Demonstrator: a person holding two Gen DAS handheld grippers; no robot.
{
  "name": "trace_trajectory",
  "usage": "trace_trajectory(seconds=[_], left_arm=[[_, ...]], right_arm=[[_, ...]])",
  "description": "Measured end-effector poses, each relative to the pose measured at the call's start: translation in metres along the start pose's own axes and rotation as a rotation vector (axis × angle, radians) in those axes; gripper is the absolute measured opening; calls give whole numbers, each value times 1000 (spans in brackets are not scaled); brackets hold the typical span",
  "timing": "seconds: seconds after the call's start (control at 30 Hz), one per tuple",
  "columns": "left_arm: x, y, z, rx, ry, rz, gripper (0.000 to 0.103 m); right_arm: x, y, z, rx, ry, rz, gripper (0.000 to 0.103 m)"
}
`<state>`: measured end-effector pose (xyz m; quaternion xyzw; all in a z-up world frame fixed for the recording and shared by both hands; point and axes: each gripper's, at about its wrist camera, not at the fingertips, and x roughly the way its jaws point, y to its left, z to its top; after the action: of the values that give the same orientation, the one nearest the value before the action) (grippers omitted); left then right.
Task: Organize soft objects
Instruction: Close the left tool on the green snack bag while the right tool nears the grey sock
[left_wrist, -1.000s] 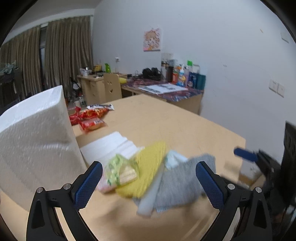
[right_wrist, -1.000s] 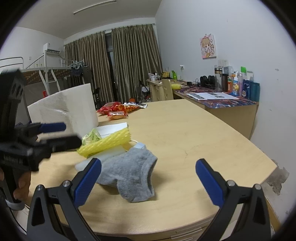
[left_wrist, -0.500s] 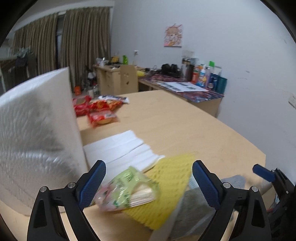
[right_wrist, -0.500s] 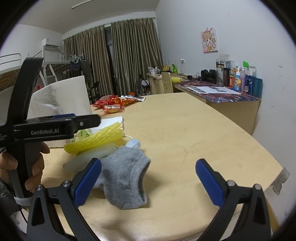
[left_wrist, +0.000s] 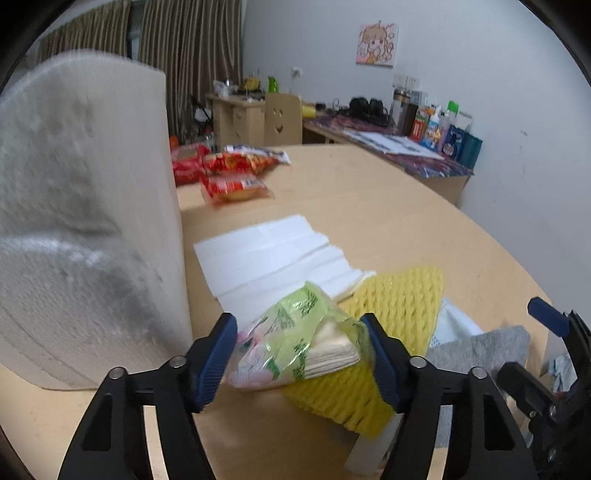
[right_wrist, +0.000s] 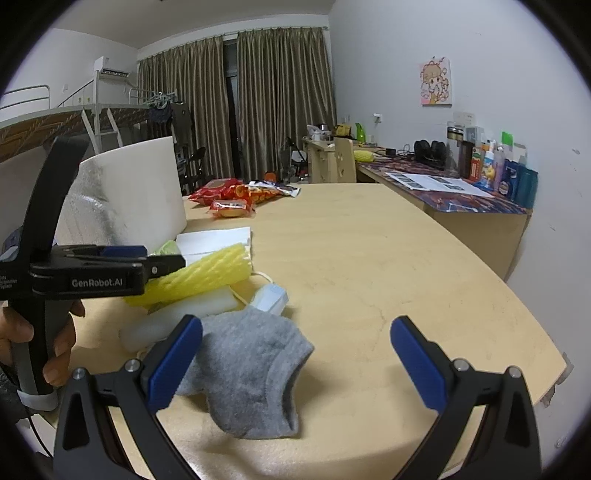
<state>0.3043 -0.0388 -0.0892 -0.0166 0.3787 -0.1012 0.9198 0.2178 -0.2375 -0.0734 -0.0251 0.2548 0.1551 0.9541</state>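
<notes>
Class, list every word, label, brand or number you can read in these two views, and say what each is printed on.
"GenRobot.AI": white letters on the side of the left gripper, seen from the right wrist.
Small white print left of that on the same gripper: too blurred to read.
Green tissue packet, red snack bags, bottles on the side desk: print unreadable.

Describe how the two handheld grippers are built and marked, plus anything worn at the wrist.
Both are black plastic with two angled fingers, silver pivot screws and ribbed blue pads: the left gripper and the right gripper. In the right wrist view the left one shows white "GenRobot.AI" lettering on its side and a tall curved black handle. A grey strap sits at the handle's base.
</notes>
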Motion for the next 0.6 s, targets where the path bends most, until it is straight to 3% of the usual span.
trace_trajectory(seconds=[0.23, 0.6], left_arm=[[5, -6, -4, 39, 27, 4, 64], [2, -2, -8, 36, 40, -12, 49]], right_arm=[[4, -3, -1, 10, 14, 13, 103], [3, 2, -1, -12, 24, 19, 103]])
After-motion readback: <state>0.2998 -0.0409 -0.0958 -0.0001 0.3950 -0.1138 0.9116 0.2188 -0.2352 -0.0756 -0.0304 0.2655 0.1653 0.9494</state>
